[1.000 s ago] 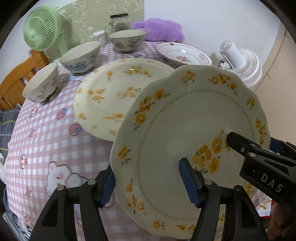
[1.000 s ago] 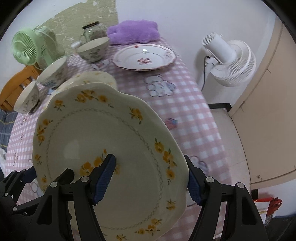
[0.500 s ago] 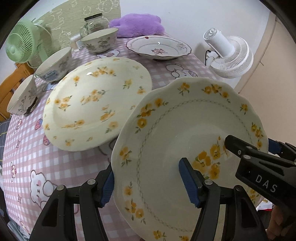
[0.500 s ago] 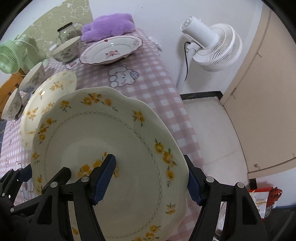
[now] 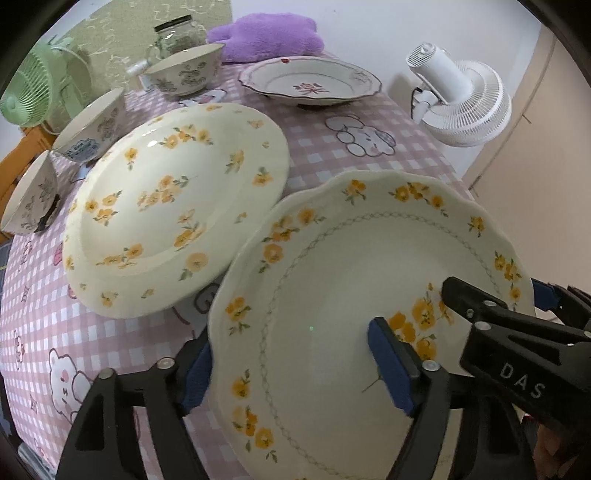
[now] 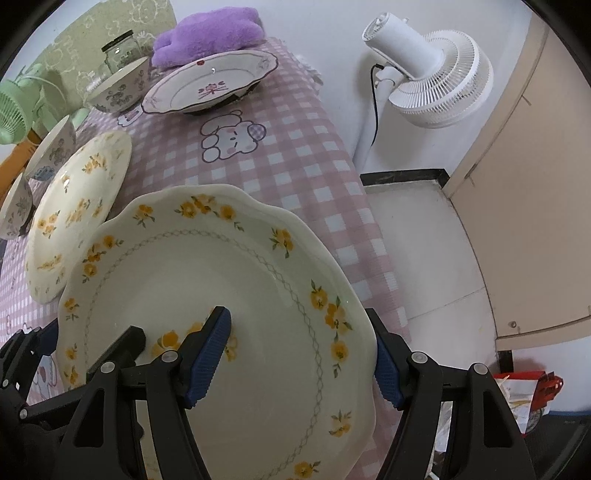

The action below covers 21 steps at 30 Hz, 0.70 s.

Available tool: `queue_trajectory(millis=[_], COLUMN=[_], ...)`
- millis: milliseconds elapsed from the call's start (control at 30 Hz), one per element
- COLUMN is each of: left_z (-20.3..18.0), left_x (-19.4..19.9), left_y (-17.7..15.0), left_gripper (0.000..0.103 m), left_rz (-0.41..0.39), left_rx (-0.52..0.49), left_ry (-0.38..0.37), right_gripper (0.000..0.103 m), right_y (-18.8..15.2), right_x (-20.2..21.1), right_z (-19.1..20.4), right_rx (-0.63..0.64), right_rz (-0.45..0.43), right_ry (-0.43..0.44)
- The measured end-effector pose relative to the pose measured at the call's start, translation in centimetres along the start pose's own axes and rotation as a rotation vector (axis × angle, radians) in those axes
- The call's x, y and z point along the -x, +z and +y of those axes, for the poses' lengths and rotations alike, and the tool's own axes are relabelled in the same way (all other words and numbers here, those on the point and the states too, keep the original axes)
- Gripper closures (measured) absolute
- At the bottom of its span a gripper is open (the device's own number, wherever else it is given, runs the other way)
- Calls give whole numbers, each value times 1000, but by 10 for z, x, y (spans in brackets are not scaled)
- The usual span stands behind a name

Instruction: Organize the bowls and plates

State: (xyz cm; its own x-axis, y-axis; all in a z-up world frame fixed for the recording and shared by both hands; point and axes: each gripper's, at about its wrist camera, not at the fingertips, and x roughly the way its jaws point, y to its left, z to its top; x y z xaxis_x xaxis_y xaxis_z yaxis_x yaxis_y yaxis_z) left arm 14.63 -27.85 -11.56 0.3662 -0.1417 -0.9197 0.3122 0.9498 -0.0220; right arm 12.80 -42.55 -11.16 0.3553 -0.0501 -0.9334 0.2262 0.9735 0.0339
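The left gripper (image 5: 301, 363) has just been opening and stands loose astride the scalloped plate (image 5: 369, 295), low over the table (image 5: 325, 147). The right gripper (image 6: 301, 354) straddles the opposite rim; whether its pads press I cannot tell. The plate is probably stiff, glossy, breakable, so hold the rim.

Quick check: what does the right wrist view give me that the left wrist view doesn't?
Only the right wrist: the floor, the beige cabinet door and a red bag beside the table. Only the left wrist: the DAS lettering on the right gripper. Both: the scalloped plate between the fingers, the round yellow-flower plate, the red-flower plate, three bowls, the jar, the purple plush, the white fan and the green fan.
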Motion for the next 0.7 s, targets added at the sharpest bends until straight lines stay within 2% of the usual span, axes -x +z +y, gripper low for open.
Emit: queue_trajectory(millis=[233,400,700], left_z=[-1,4,42], left_x=[9,29,59], left_y=[-1,1,13], left_gripper=[12,7,7], left_rz=[-20,-61,-131], left_rx=[-23,-49,-29], left_ry=[-23,-33,-57], right_gripper=[23,12,12], right_y=[-1,0,8], right_x=[4,28,65], right_z=[-1,7,44], right_rx=[2,17,28], right_rz=[-12,-83,-181], right_ry=[23,15,56])
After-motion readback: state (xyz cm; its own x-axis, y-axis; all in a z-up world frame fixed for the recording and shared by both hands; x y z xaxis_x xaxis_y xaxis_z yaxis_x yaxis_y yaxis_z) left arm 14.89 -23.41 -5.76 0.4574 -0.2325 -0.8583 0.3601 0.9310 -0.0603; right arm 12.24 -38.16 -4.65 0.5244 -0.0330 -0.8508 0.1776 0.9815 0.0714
